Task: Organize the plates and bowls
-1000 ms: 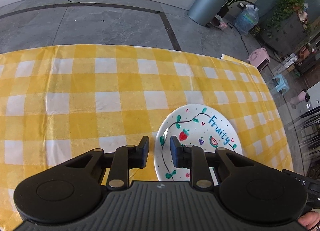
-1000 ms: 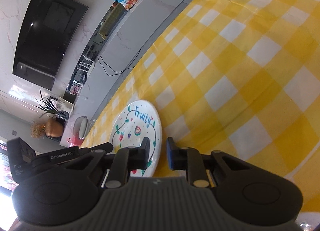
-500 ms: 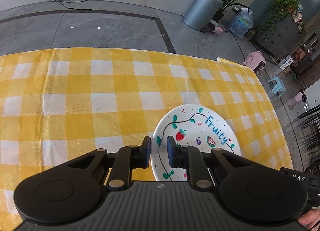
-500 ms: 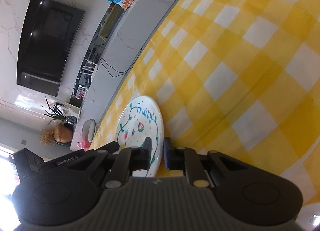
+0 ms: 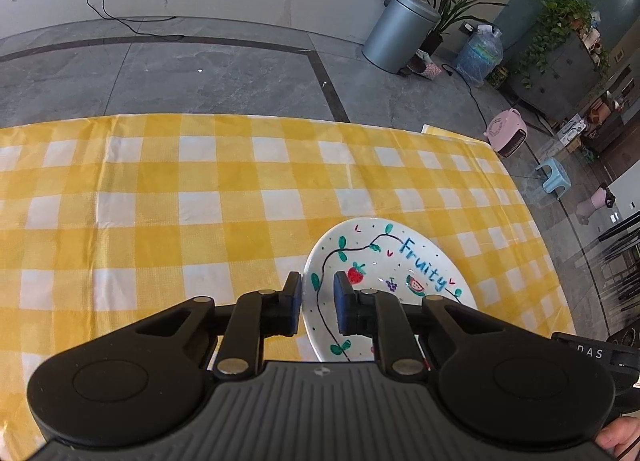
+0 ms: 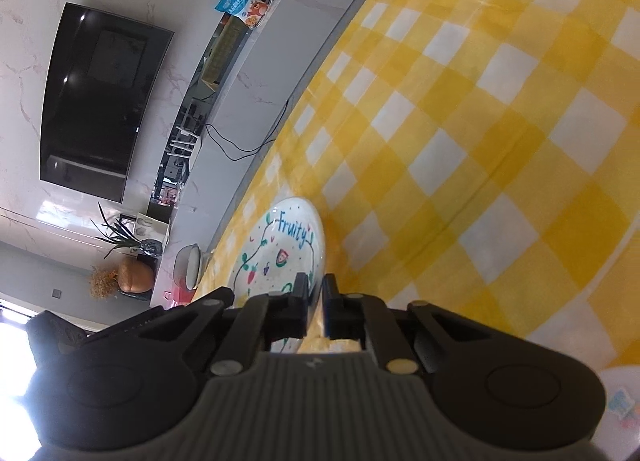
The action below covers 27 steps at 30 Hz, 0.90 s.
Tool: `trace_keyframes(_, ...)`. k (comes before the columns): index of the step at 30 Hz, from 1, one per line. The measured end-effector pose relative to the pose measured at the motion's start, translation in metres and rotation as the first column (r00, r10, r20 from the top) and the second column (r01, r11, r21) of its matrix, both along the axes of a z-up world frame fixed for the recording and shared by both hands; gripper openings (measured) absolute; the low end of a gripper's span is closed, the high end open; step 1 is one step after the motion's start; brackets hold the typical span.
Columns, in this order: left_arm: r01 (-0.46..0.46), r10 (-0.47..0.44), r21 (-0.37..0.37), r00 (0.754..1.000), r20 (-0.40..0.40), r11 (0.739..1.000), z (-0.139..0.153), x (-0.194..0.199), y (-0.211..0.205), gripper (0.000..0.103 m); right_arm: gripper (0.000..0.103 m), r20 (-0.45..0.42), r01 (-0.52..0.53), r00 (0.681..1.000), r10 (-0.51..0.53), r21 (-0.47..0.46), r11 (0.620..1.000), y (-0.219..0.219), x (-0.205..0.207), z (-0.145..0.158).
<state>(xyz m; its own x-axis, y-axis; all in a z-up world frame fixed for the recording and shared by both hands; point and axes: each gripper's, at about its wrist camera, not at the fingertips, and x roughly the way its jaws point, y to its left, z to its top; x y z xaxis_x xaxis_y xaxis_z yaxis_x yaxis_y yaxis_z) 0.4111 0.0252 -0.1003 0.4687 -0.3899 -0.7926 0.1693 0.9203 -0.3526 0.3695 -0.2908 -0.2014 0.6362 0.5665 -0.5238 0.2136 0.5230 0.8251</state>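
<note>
Right now the plate (image 5: 384, 269), white with painted fruit, vines and the word "Fruity", sits between my two tools on the yellow checked tablecloth (image 5: 160, 197), toward the near right part of the table in the left wrist view. My left gripper (image 5: 317, 303) straddles its near left rim: one finger (image 5: 292, 301) is outside the edge, the other over the painted face, with a gap between them, so the jaws stand partly spread around the rim, not clamped. My right gripper (image 6: 315, 303) is on the opposite edge of the plate (image 6: 280, 253); its fingers are nearly together with the rim running into the narrow slot, and I judge it is pinching the plate, though the exact contact is hidden by the finger bodies.

Whether the plate rests flat or is slightly raised, I cannot tell. It looks tilted in the right wrist view, but that may be the camera's angle.

As for progress, I judge the work is early. This one plate is in hand, and at the near right corner of the right wrist view I see part of another white dish (image 6: 620, 409) with a coloured print. No bowl and no finished stack shows in either view, so gathering and stacking appear to be left.
</note>
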Motion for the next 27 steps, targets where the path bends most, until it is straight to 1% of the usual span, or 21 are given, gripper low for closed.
trace_keyframes(6,-0.031,0.031,-0.013,0.999,0.038,0.999,0.027,-0.030,-0.007,0.018,0.005,0.009,-0.002,1.000,0.002,0.013,1.000,-0.006,-0.022,0.014)
trace_keyframes(11,-0.054,0.054,-0.010,0.997,0.058,0.998,0.044,-0.066,-0.018,0.018,0.005,0.013,-0.005,1.000,0.004,0.015,1.000,-0.016,-0.049,0.033)
trace_keyframes(16,-0.096,0.103,-0.071,0.990,0.100,0.993,0.059,-0.115,-0.024,0.018,0.005,0.049,-0.009,0.999,0.010,-0.021,1.000,-0.026,-0.089,0.056)
trace_keyframes(18,-0.106,0.115,-0.077,0.986,0.122,0.991,0.063,-0.136,-0.030,0.018,0.005,0.059,-0.011,0.998,0.012,-0.034,0.999,-0.028,-0.108,0.062)
trace_keyframes(22,-0.138,0.146,-0.079,0.982,0.119,0.987,0.063,-0.176,-0.041,0.018,0.005,0.047,-0.013,0.999,0.015,-0.042,0.999,-0.036,-0.147,0.066)
trace_keyframes(25,-0.154,0.165,-0.099,0.980,0.111,0.983,0.057,-0.202,-0.045,0.018,0.005,0.044,-0.020,0.999,0.022,-0.062,0.998,-0.042,-0.174,0.069)
trace_keyframes(27,-0.163,0.172,-0.089,0.979,0.110,0.983,0.052,-0.218,-0.048,0.018,0.005,0.038,-0.027,0.999,0.030,-0.085,0.996,-0.044,-0.190,0.070)
